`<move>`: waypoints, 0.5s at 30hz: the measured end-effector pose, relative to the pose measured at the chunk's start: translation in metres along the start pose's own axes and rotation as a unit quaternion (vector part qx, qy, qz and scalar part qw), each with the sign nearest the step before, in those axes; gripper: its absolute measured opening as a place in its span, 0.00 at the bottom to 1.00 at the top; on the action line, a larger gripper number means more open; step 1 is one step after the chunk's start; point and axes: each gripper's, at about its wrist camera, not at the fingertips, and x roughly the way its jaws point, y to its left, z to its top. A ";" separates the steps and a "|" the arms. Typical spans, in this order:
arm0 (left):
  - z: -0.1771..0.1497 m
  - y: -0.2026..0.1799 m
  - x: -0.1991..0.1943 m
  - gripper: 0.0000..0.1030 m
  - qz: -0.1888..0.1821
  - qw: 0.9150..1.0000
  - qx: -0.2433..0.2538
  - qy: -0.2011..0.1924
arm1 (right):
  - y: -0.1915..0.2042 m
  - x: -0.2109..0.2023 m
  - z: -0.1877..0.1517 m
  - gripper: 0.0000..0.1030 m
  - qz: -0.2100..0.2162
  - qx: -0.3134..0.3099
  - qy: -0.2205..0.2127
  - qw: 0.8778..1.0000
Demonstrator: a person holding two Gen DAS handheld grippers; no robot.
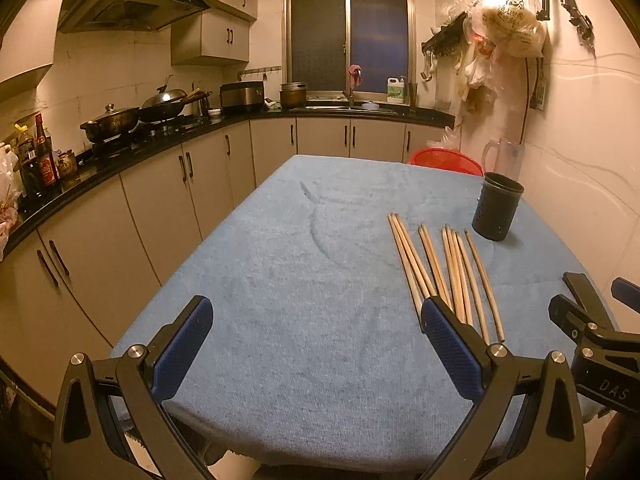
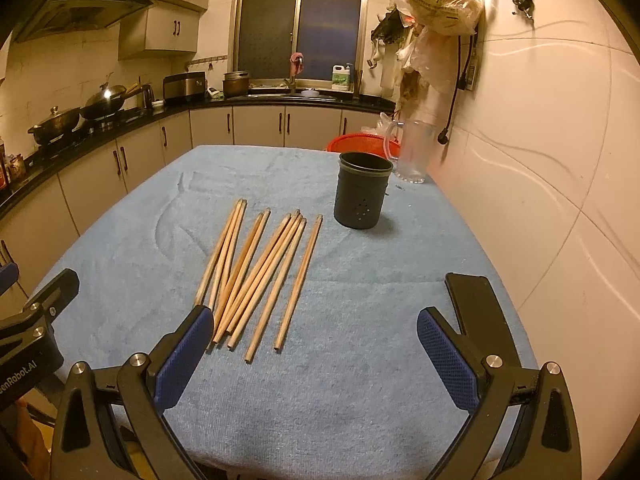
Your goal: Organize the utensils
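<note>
Several wooden chopsticks (image 2: 260,272) lie loose on the blue cloth-covered table (image 2: 360,360), also in the left wrist view (image 1: 448,272). A dark perforated holder cup (image 2: 363,190) stands upright and empty behind them, also in the left wrist view (image 1: 497,206). My left gripper (image 1: 316,320) is open and empty over the table's near edge, left of the chopsticks. My right gripper (image 2: 314,328) is open and empty, just in front of the chopsticks' near ends. Each gripper shows at the edge of the other's view.
A clear plastic jug (image 2: 412,150) and a red basket (image 2: 360,144) sit at the table's far right. A tiled wall (image 2: 540,160) runs along the right. Kitchen counters with pots (image 1: 132,120) run along the left and back.
</note>
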 end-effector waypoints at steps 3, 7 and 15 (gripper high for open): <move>0.000 0.001 0.001 1.00 0.000 1.000 -0.002 0.001 | -0.001 0.002 0.000 1.00 0.001 0.001 0.002 1.000; -0.001 0.002 0.002 1.00 0.001 1.000 -0.005 0.004 | 0.001 0.003 -0.002 1.00 0.003 -0.002 0.004 1.000; -0.003 0.003 0.002 1.00 0.000 1.000 -0.005 0.007 | 0.001 0.006 -0.003 1.00 0.006 -0.004 0.007 1.000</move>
